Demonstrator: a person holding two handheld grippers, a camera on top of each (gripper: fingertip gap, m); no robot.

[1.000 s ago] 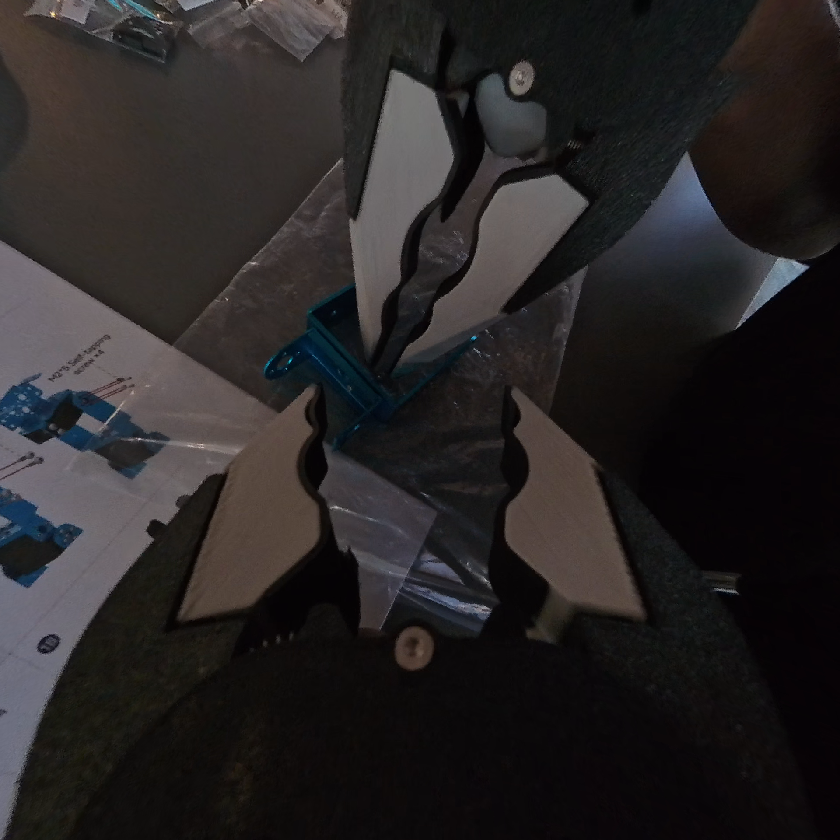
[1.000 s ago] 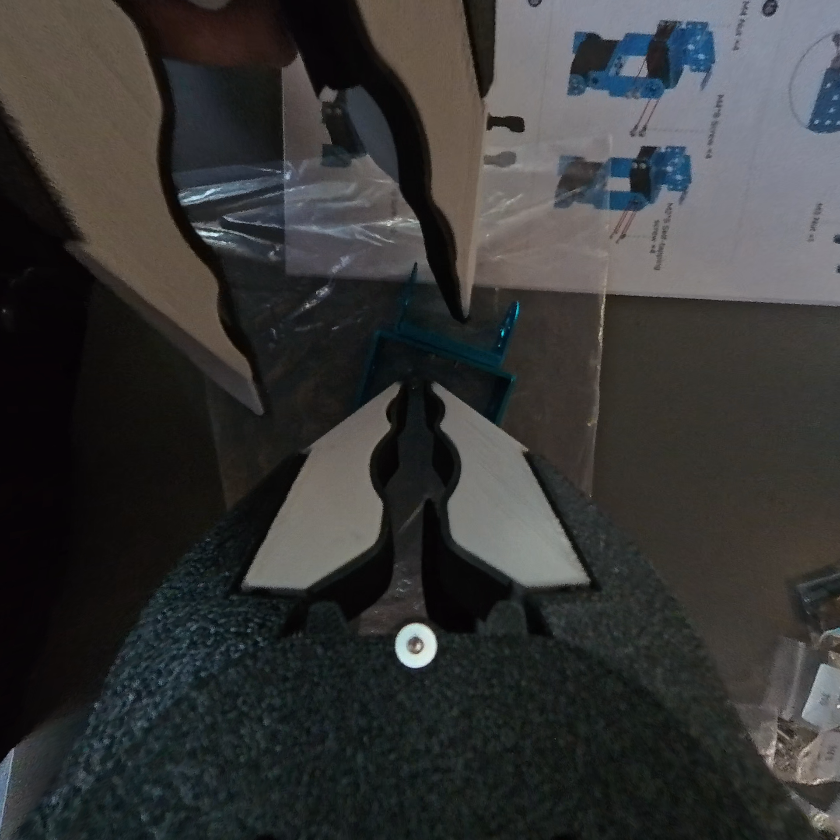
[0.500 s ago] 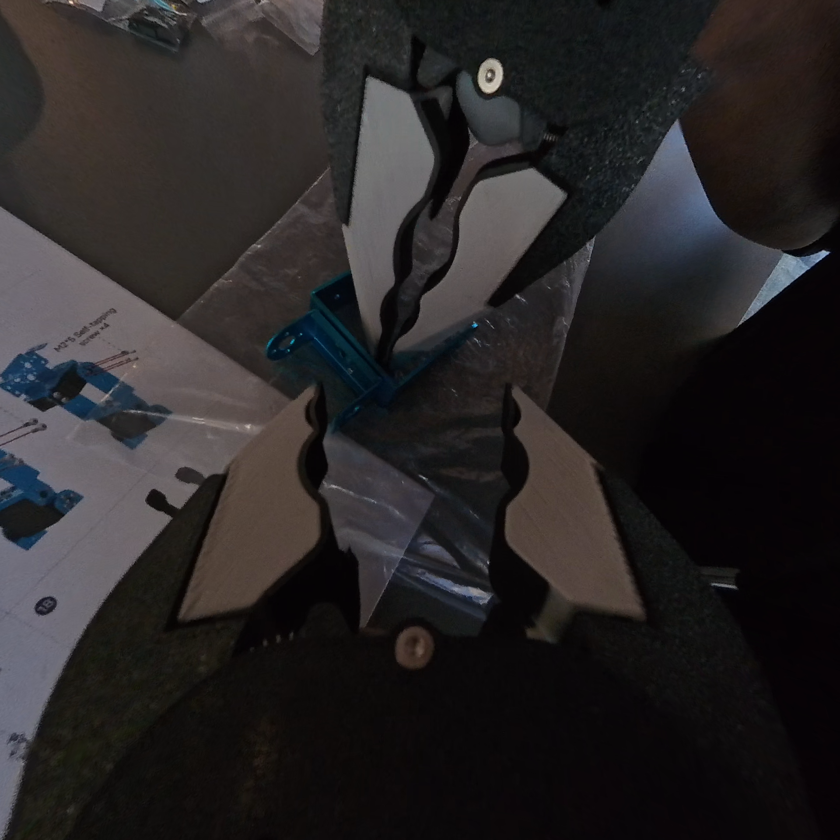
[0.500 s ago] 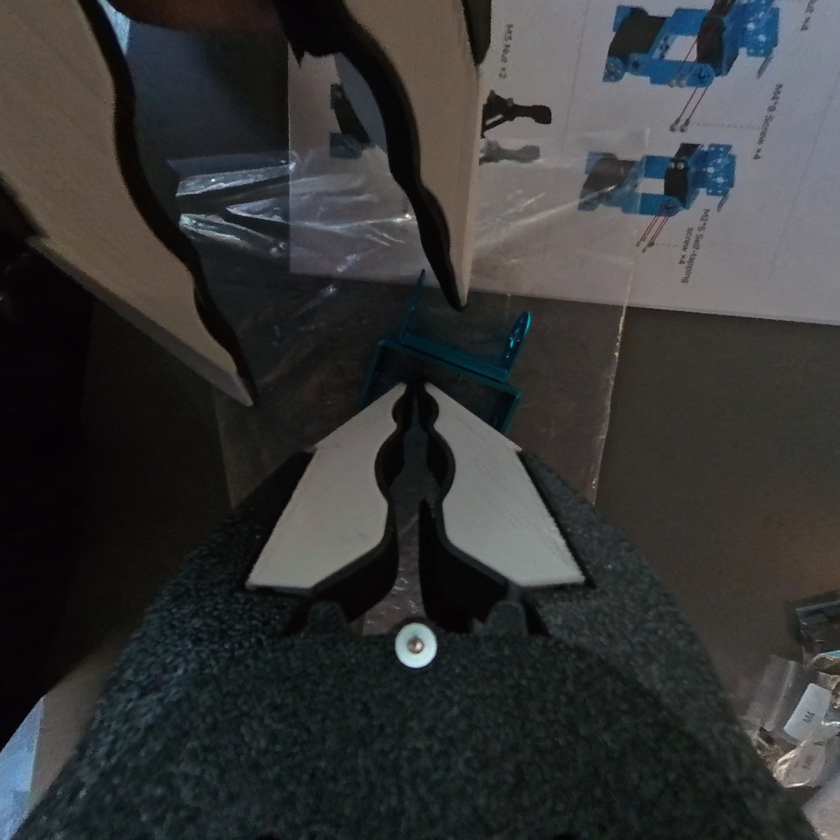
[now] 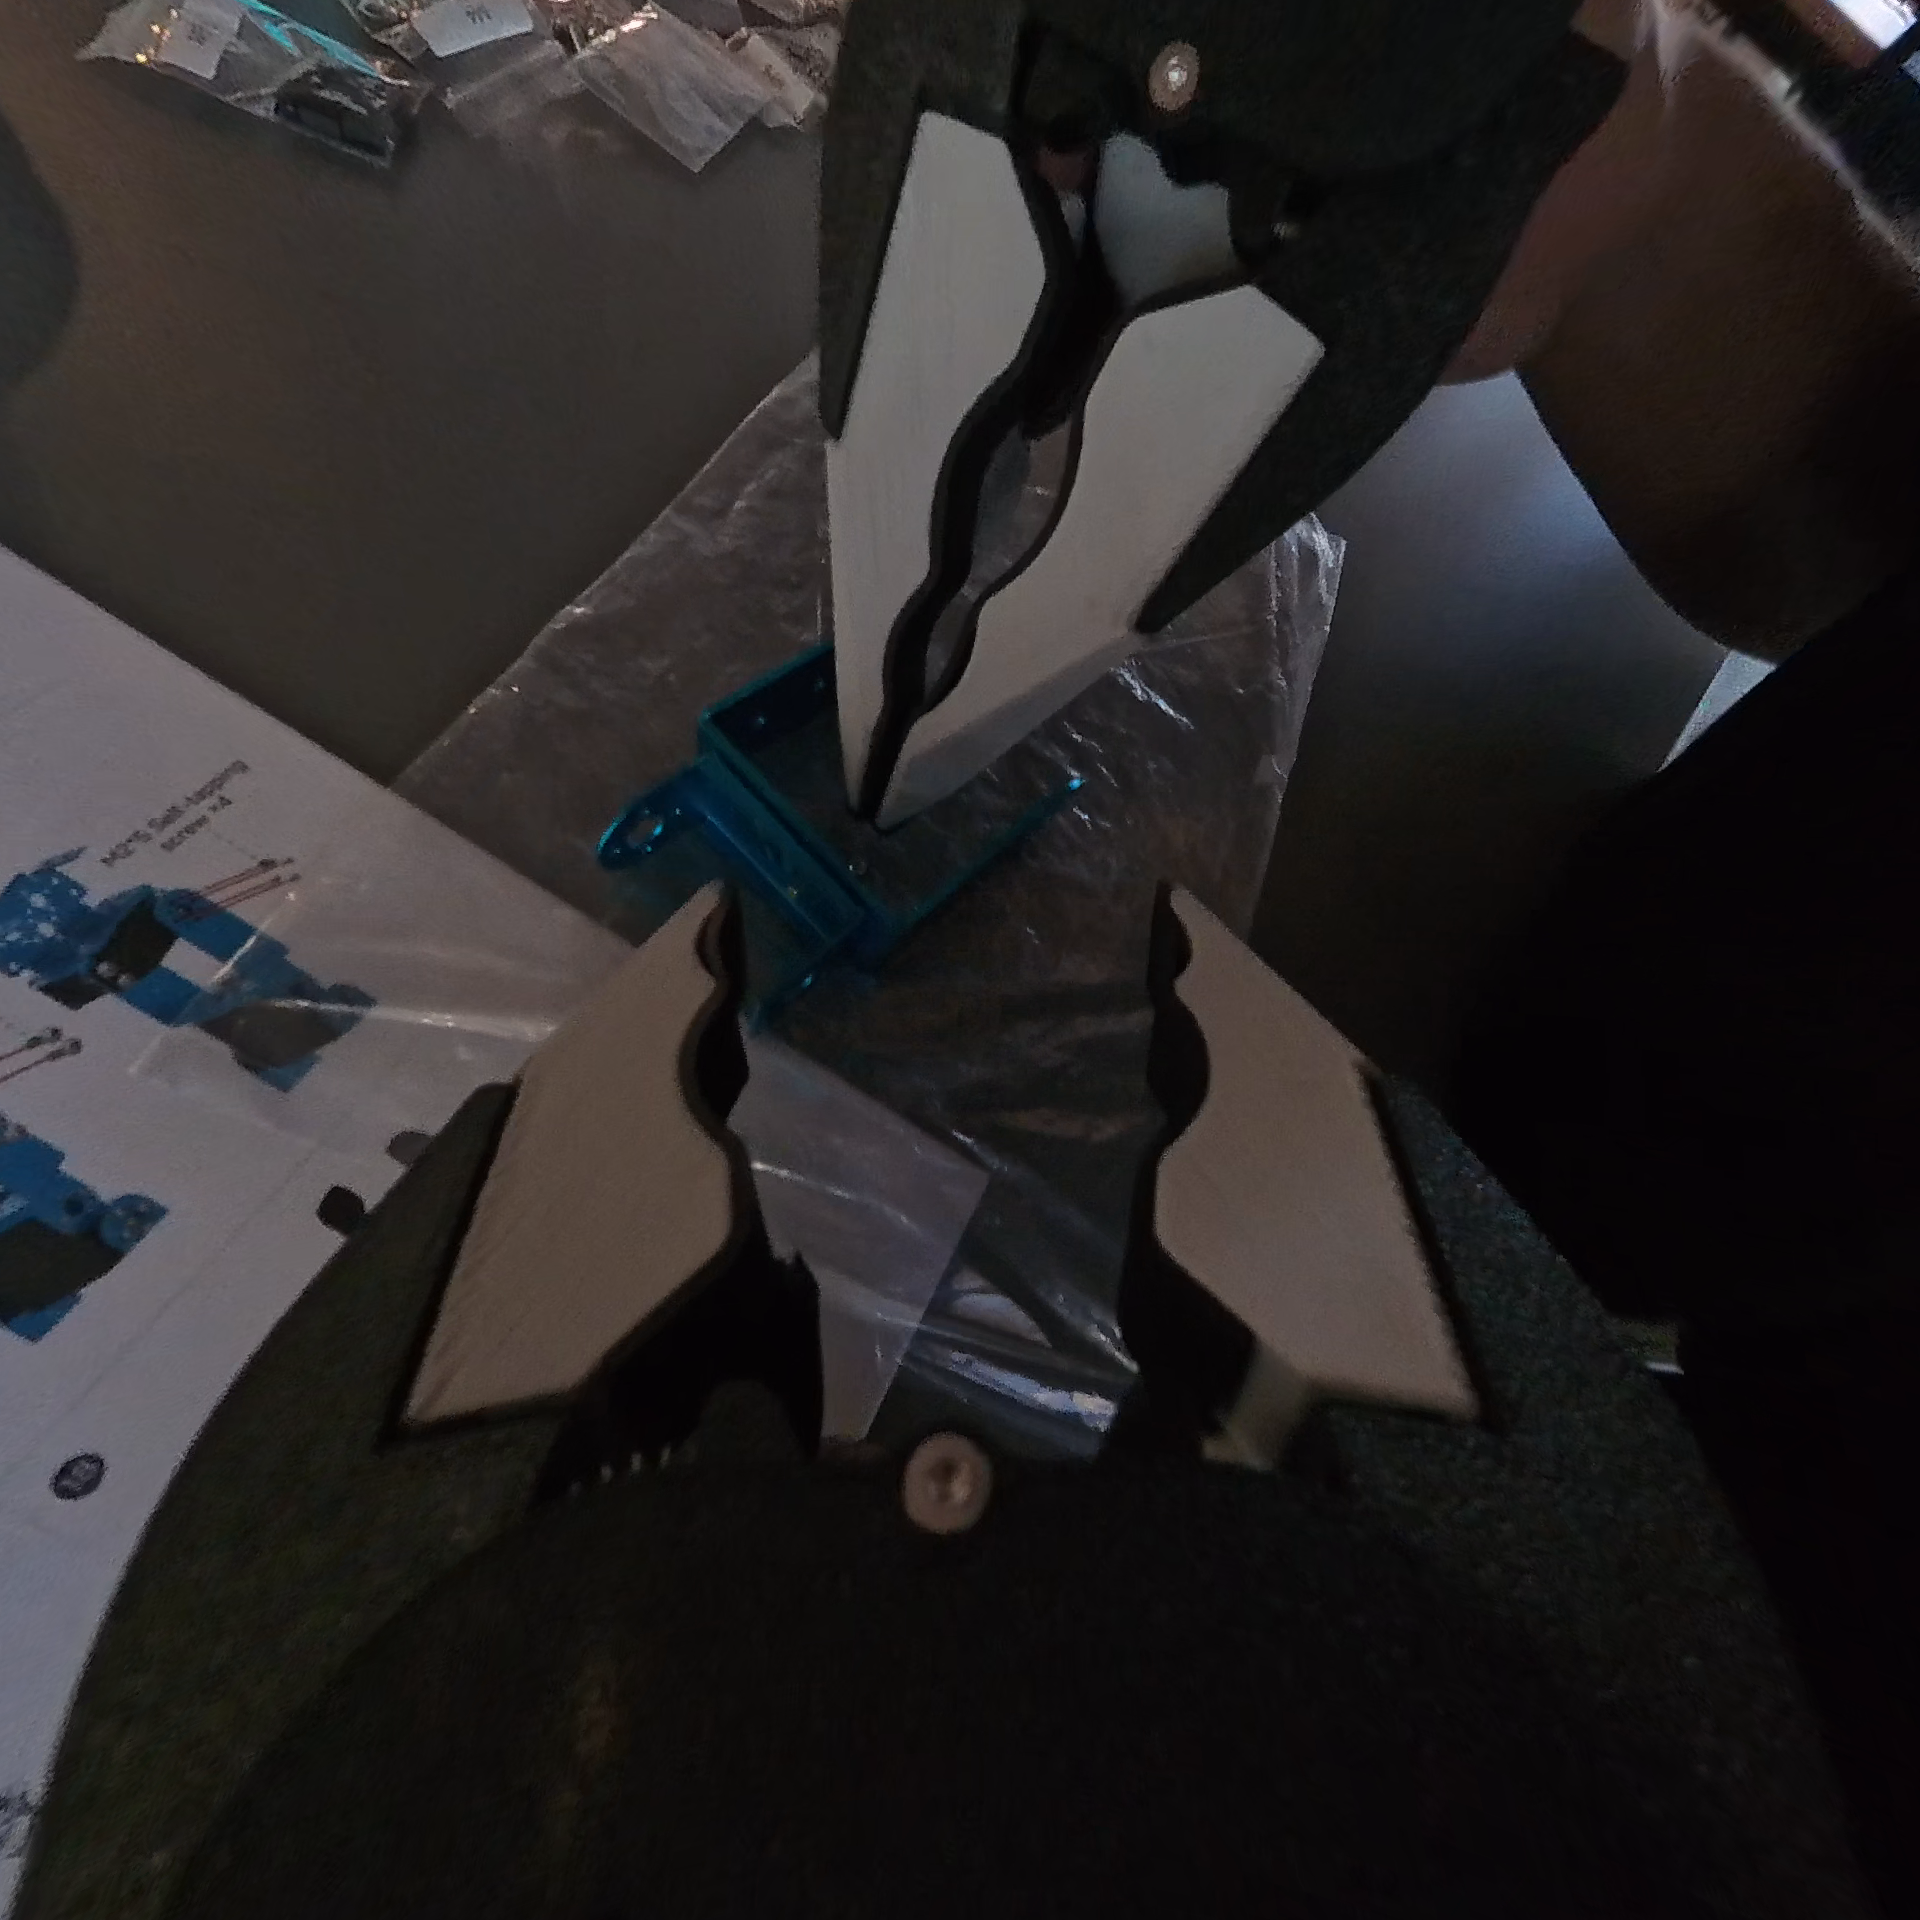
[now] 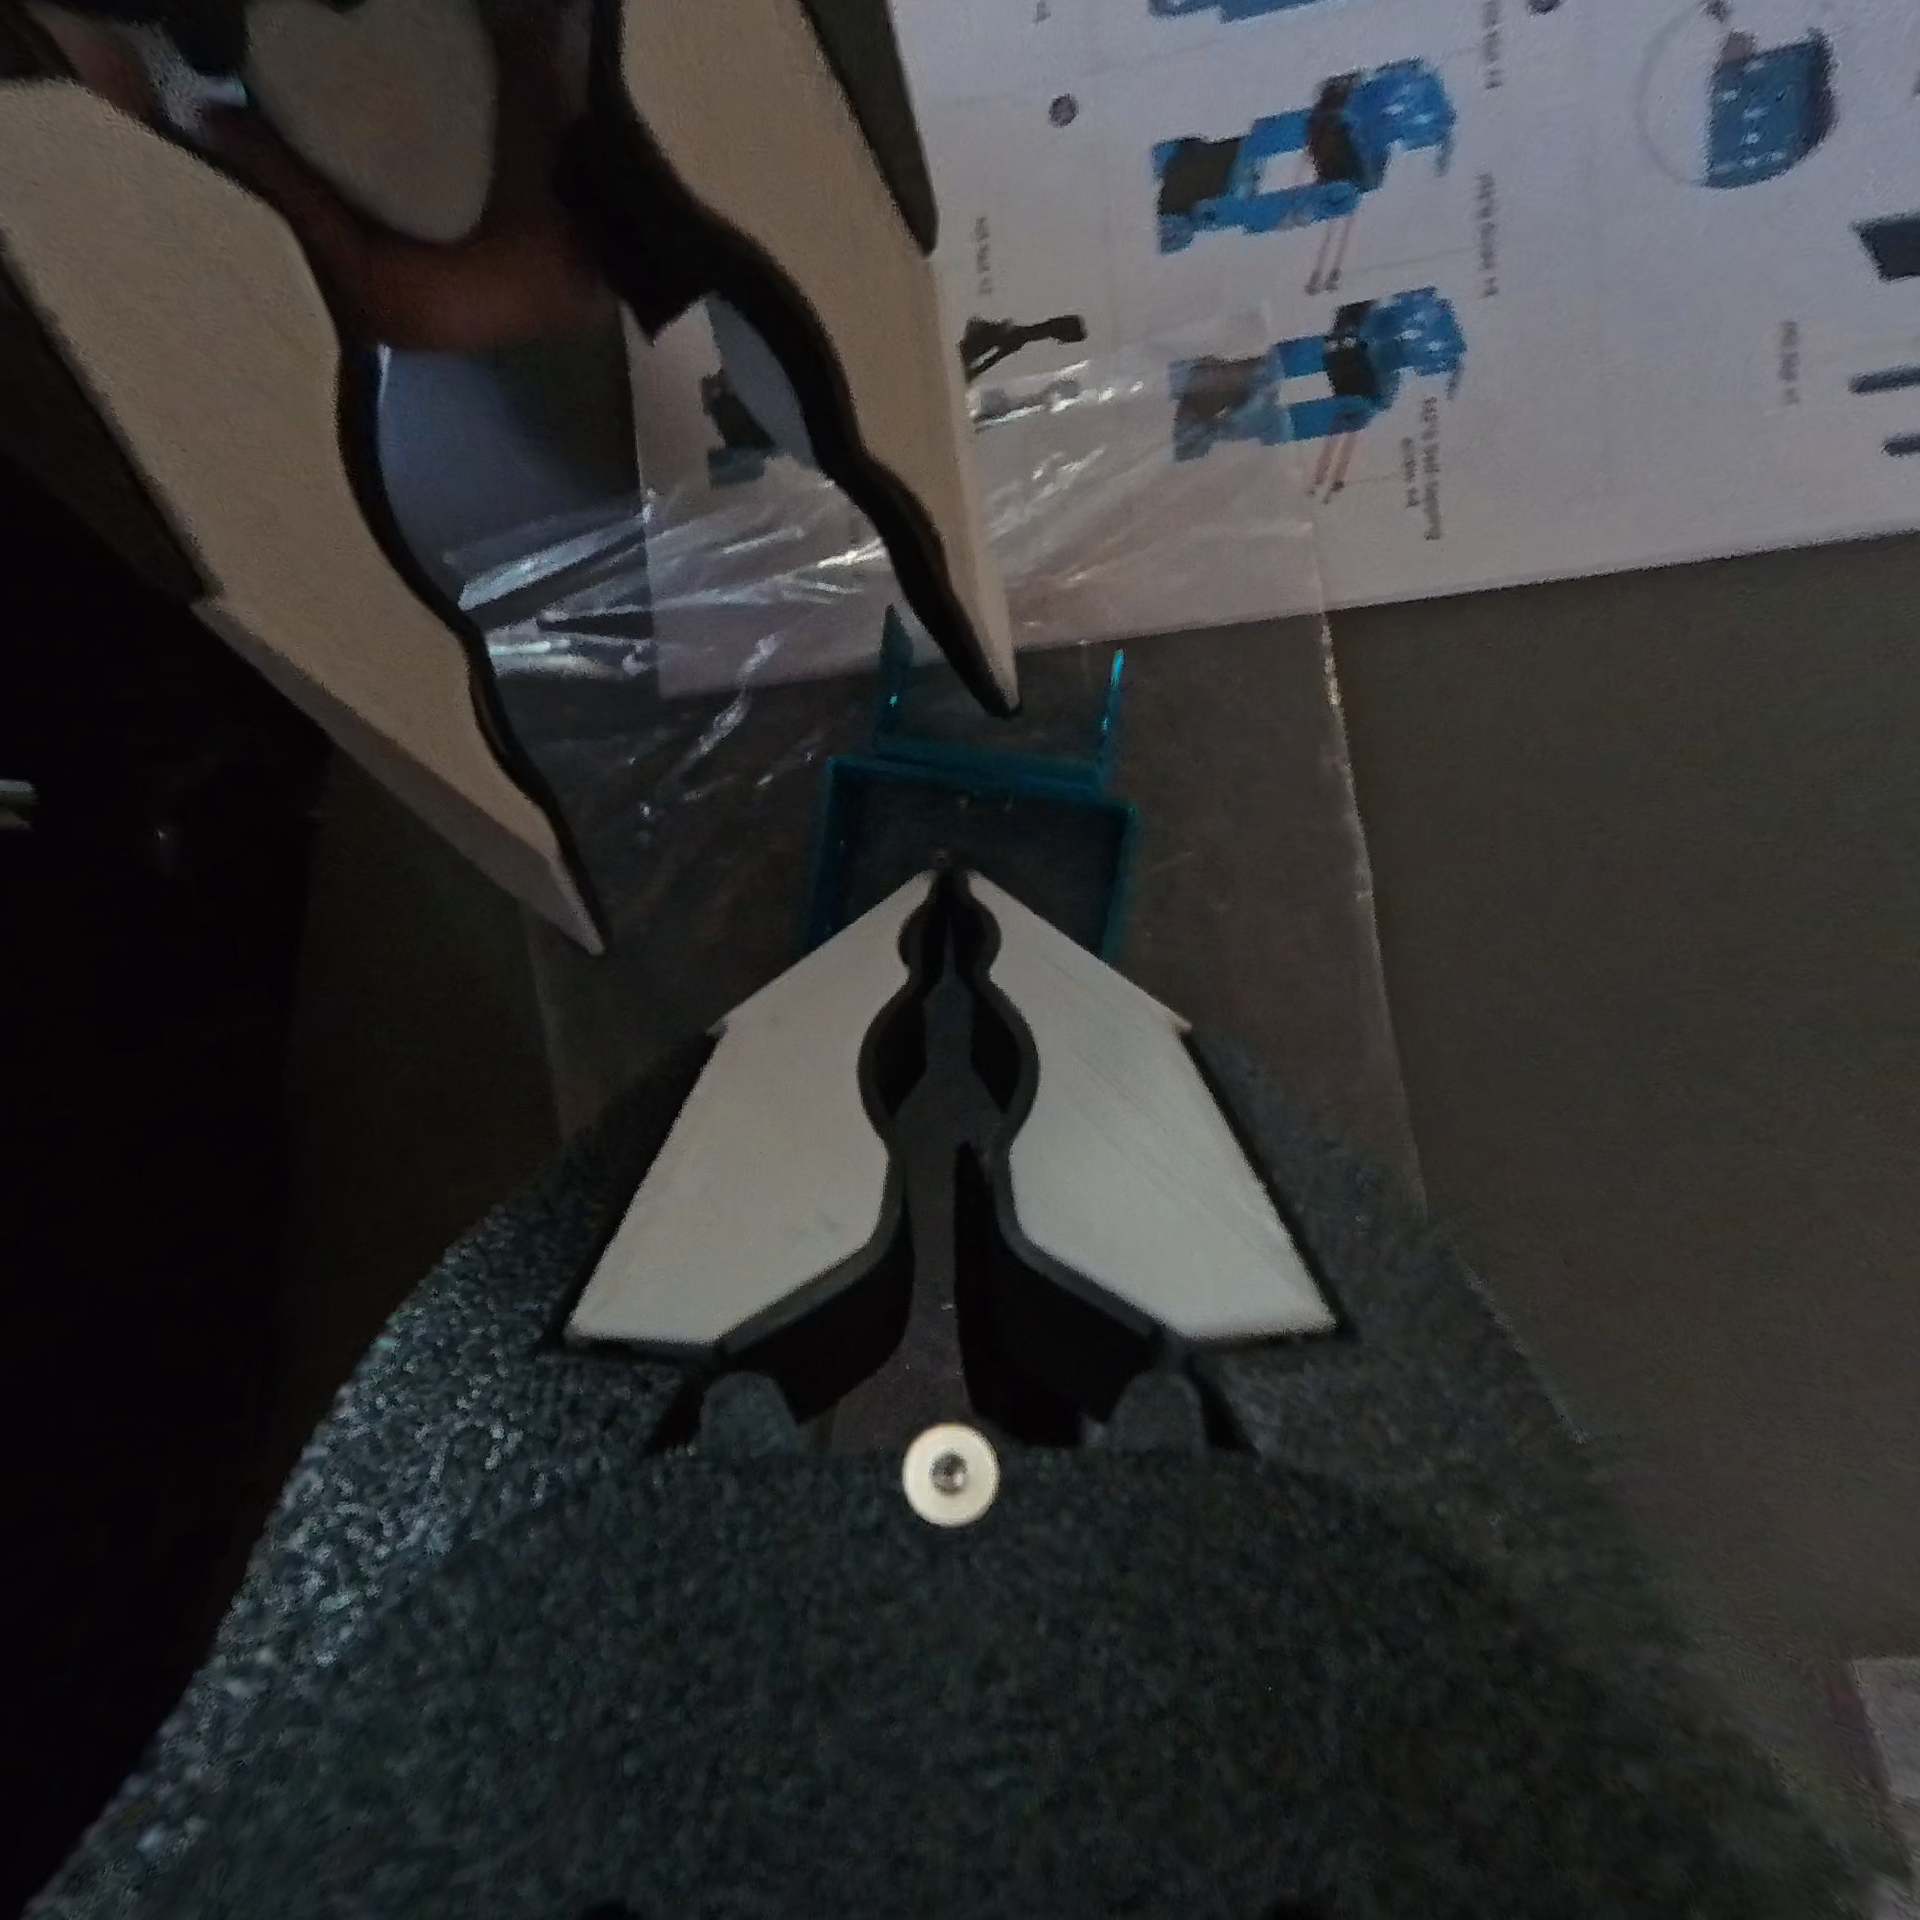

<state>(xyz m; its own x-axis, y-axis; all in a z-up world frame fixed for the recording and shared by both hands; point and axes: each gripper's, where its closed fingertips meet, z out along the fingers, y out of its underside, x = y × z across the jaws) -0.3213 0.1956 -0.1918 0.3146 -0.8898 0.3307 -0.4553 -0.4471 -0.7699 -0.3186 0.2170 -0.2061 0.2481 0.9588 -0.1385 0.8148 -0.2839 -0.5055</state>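
A blue metal bracket [image 5: 790,854] lies on a clear plastic bag [image 5: 1039,997] on the dark table. My left gripper [image 5: 943,904] is open, its fingertips just short of the bracket, one near its corner. My right gripper [image 5: 878,816] reaches in from above, shut, its tips set down inside the bracket's open frame. In the right wrist view the shut right gripper [image 6: 943,873] points into the bracket [image 6: 977,774], and the open left gripper [image 6: 795,821] hangs over it, one fingertip close to an upright tab. I cannot tell whether anything is pinched between the right tips.
A white instruction sheet [image 5: 208,831] with blue part pictures lies left of the bag; it also shows in the right wrist view [image 6: 1558,312]. Several small parts bags [image 5: 416,62] lie at the table's far edge. A person's hand [image 5: 1714,364] holds the right gripper.
Little has changed. Both grippers keep their stand at the bracket, left open and right shut. The right wrist view has shifted and tilted slightly.
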